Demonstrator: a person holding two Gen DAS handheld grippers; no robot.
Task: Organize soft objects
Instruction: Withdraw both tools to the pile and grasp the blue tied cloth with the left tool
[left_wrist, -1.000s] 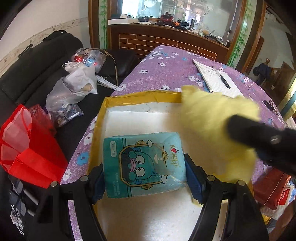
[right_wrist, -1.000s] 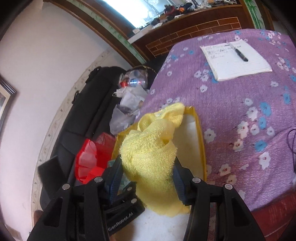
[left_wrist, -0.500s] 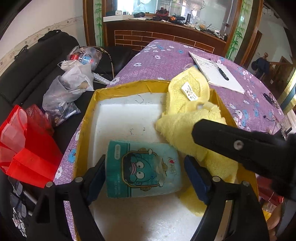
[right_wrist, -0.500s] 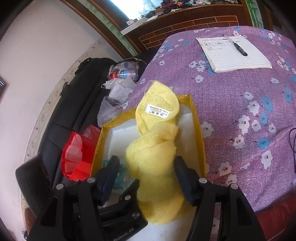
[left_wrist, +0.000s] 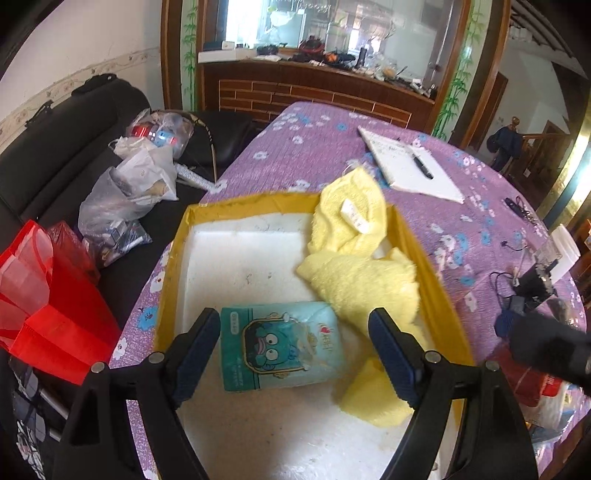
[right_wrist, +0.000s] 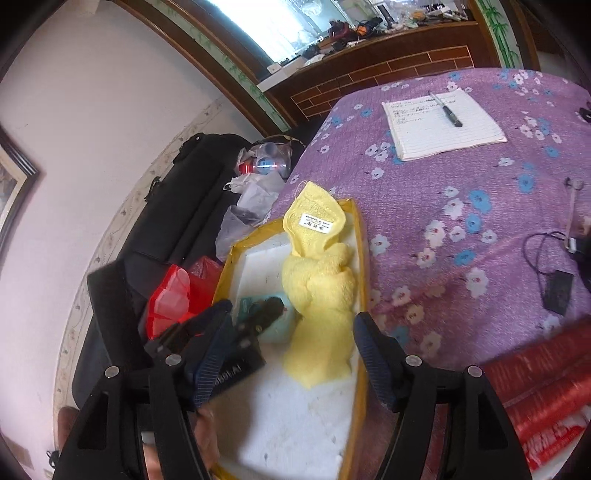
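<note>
A yellow-rimmed white foam box sits on the purple flowered table. In it lie a teal tissue pack with a cartoon face and a crumpled yellow towel, draped over the box's far right rim. My left gripper is open, its fingers either side of the pack without touching it. My right gripper is open above the box, with the towel lying loose below it. The box rim and part of the pack show there too.
A notepad with a pen lies further back on the table. Black cables and a small device lie to the right, red packaging at the near right. Plastic bags and a red bag sit on the black sofa left.
Both grippers opened and drew back. The tissue pack and the yellow towel were let go and now lie in the box.
</note>
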